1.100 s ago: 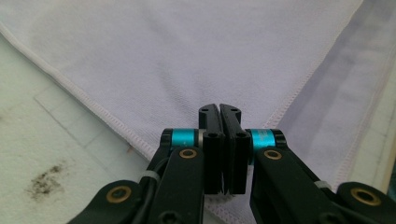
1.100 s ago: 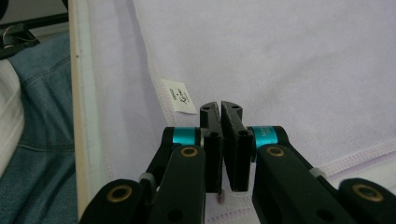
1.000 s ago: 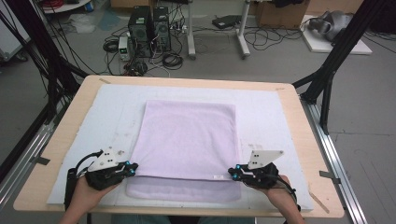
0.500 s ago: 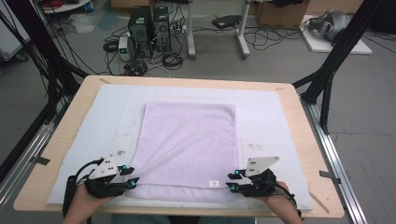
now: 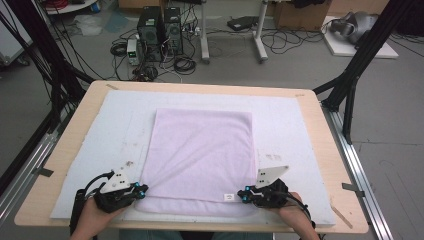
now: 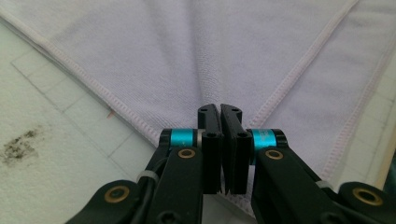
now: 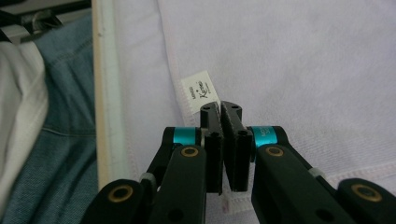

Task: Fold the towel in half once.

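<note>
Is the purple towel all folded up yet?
Not yet. The towel lies on the white mat, its top layer set back from the near edge, so one fold looks made. The left gripper and right gripper are shut on that layer's near corners. More folding probably remains.

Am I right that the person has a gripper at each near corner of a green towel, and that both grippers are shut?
Not quite: the towel is pale lilac, not green, as the high view shows. The rest holds: the left gripper and the right gripper sit at its near corners, and both gripper views show the jaws closed, the left one pinching the cloth.
</note>
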